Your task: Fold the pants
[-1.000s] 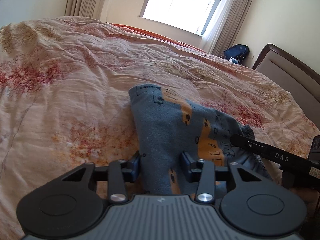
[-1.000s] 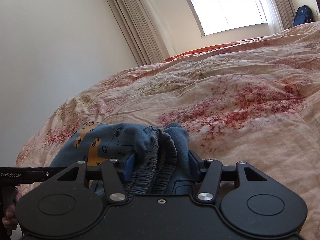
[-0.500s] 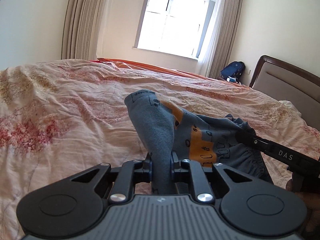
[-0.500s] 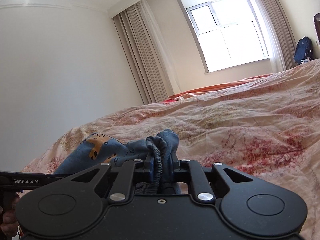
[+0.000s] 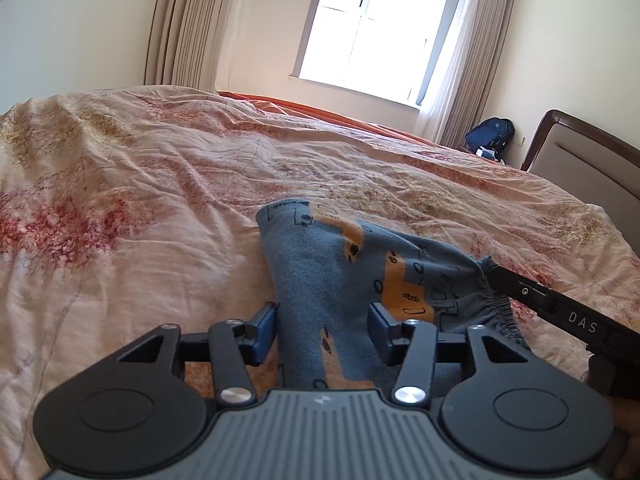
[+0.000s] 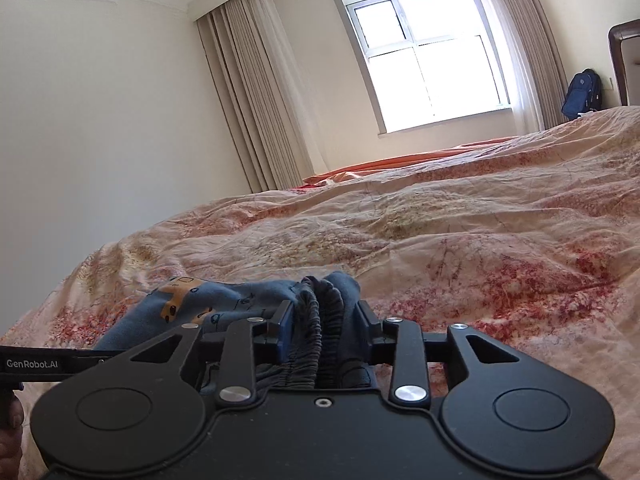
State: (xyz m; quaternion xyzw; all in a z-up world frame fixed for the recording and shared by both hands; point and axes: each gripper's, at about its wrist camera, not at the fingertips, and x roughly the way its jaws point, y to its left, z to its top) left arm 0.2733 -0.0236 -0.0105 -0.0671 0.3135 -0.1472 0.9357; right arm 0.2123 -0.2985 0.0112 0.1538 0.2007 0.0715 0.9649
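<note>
Blue pants with orange car prints (image 5: 340, 264) lie bunched on the floral quilt (image 5: 160, 200). My left gripper (image 5: 322, 332) straddles a raised fold of the pants leg; its jaws are opening and the blue pads stand at the cloth's sides without squeezing it. In the right wrist view my right gripper (image 6: 326, 330) straddles the gathered elastic waistband (image 6: 320, 312); its jaws are opening too, with the bunched cloth filling the gap. A finger of the right gripper (image 5: 560, 312) reaches the waistband from the right in the left wrist view.
The quilt (image 6: 480, 240) covers a wide bed. A padded headboard with a wooden frame (image 5: 580, 160) stands at the right. A blue backpack (image 5: 490, 136) rests by the curtains under the window (image 5: 372, 28). A hand shows at the lower right (image 5: 616, 432).
Half a second ago both grippers were pinched tight on the cloth; now both pairs of jaws have spread apart and the cloth has relaxed between them.
</note>
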